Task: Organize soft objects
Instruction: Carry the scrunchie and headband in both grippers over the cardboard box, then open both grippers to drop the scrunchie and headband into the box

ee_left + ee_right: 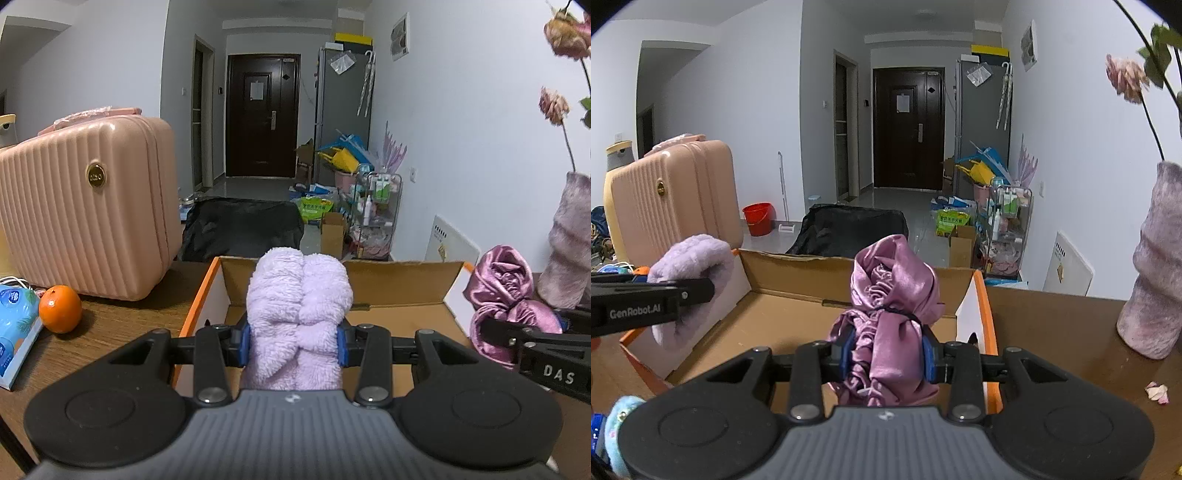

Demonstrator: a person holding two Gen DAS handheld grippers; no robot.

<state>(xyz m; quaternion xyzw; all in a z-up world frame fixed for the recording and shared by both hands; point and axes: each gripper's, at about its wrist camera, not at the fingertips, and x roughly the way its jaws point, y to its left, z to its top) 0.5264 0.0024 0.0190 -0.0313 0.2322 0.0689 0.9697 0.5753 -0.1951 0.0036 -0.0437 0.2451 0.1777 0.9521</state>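
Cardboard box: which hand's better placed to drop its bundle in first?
Left, marginally. Its tongs hold the fluffy lilac towel centred over the cardboard box. The right tongs hold the purple satin bundle nearer the box's orange right edge. Both look close enough.

We look from two cameras, one behind each tongs, tilted slightly down, close over the cardboard box point(399, 284) on the counter point(122, 325). Left view sits left of the right view. Both face the dark door point(908, 129) down the hallway; both share the box, the pink suitcase point(85, 206) and the vase point(1156, 266).
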